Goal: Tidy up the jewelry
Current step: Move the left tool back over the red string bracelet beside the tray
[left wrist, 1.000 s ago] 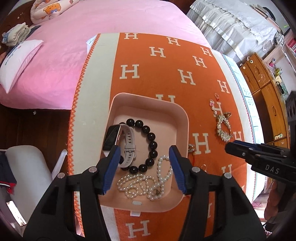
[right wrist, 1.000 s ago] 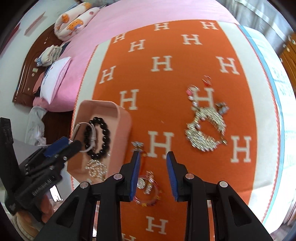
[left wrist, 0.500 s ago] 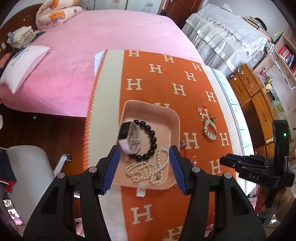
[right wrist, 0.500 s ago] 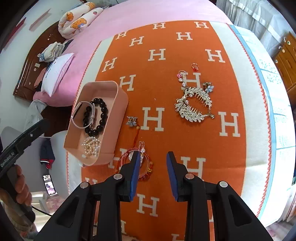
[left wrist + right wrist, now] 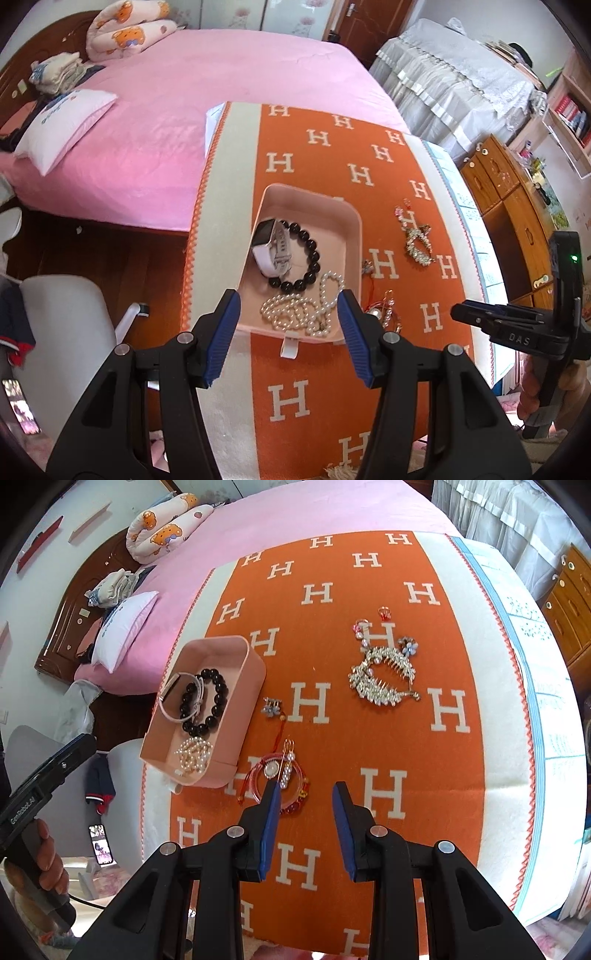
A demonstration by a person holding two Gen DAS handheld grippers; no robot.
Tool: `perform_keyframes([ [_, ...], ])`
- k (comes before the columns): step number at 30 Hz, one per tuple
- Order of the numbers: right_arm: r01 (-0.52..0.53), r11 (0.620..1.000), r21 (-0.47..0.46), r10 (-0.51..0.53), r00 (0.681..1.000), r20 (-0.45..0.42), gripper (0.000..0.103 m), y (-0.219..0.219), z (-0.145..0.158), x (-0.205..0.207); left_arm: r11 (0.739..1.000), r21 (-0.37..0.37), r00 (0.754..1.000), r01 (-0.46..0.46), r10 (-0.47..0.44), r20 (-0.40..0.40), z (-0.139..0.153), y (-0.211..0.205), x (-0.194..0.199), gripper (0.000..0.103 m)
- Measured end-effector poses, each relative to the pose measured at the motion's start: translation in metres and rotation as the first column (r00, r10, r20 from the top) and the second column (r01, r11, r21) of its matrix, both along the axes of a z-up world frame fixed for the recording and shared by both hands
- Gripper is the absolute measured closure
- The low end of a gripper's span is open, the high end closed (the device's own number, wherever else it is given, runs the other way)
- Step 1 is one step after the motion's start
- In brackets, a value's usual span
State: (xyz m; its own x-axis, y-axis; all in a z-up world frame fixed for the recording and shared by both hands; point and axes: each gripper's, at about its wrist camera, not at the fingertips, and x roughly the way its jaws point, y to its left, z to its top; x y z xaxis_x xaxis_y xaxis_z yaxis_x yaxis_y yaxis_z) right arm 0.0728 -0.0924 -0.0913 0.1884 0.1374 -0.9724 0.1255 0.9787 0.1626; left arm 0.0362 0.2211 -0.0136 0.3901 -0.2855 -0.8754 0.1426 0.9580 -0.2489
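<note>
both grippers hang above the blanket [image 5: 461, 794] with jaws apart and nothing between them: the left gripper [image 5: 288, 332] over the pink tray [image 5: 354, 236], the right gripper [image 5: 303, 827] near the red bracelet [image 5: 280, 775] beside it. the next pick would go best by lowering straight over the bracelet's rim. readable writing: "das", "genrobot.ai", and white h letters.

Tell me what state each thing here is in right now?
Pink tray: open-topped, partly filled.
Black bead bracelet: inside tray.
Pearl necklace: heaped in tray.
Watch: inside tray.
Rhinestone hair comb: loose on blanket.
Red bangle: outside tray.
Left gripper: open, empty.
Right gripper: open, empty.
</note>
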Motion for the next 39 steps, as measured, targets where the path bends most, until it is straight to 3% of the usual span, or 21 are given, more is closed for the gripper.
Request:
perform_keyframes([
  [13,-0.005,1.0,-0.013,0.005,1.0,0.026,0.074,-0.018,0.011,-0.026,0.994,0.018,0.993,0.111,-0.11,-0.033,-0.024,-0.048,-0.016,0.051],
  [20,-0.067,0.998,-0.013,0.067,0.998,0.006,0.074,-0.023,0.003,-0.033,0.989,0.021,0.985,0.149,-0.147,-0.091,-0.044,-0.081,-0.027,0.052],
  [28,-0.159,0.986,0.058,0.16,0.987,-0.024,0.074,-0.029,-0.019,-0.019,0.997,0.026,0.983,0.078,-0.073,-0.169,-0.068,-0.104,-0.031,0.057],
  [39,-0.331,0.928,0.17,0.339,0.941,-0.016,0.075,-0.011,-0.067,0.023,0.988,0.02,0.955,-0.154,0.154,-0.254,-0.118,-0.125,-0.024,0.058],
])
